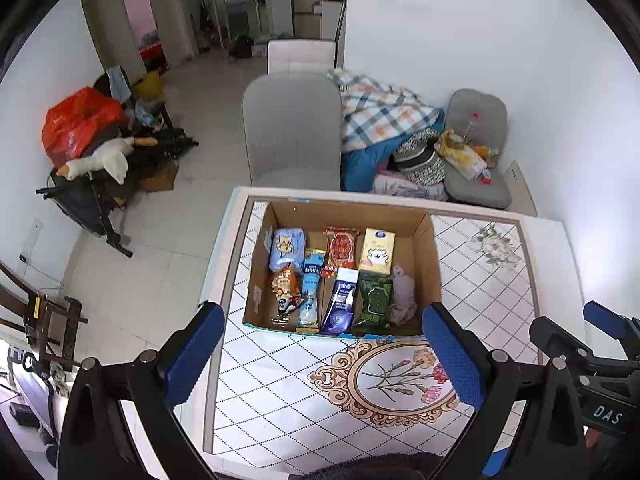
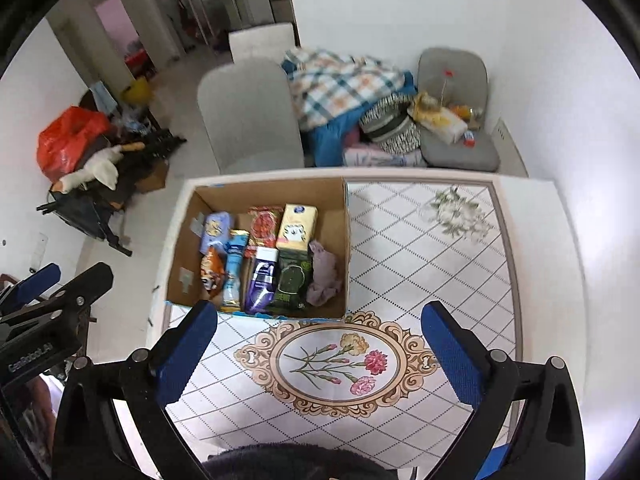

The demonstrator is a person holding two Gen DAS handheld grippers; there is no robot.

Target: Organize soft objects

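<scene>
A cardboard box (image 1: 424, 248) stands on the table and also shows in the right wrist view (image 2: 340, 220). In it lie several soft packs: a light blue pack (image 1: 286, 248), a red pack (image 1: 341, 249), a yellow tissue pack (image 1: 377, 250), a purple pack (image 1: 342, 302), a green pack (image 1: 375, 300) and a mauve cloth (image 1: 403, 294), which also shows in the right wrist view (image 2: 325, 274). My left gripper (image 1: 324, 344) is open and empty, held above the table in front of the box. My right gripper (image 2: 320, 344) is open and empty, to the right of the left one.
The table (image 1: 280, 400) has a tiled floral top (image 2: 420, 264). A grey chair (image 1: 294, 132) stands behind the table. A pile of bedding (image 1: 380, 120) and a grey seat (image 1: 476, 152) lie at the back right. Clutter with a red bag (image 1: 80, 120) sits at the left.
</scene>
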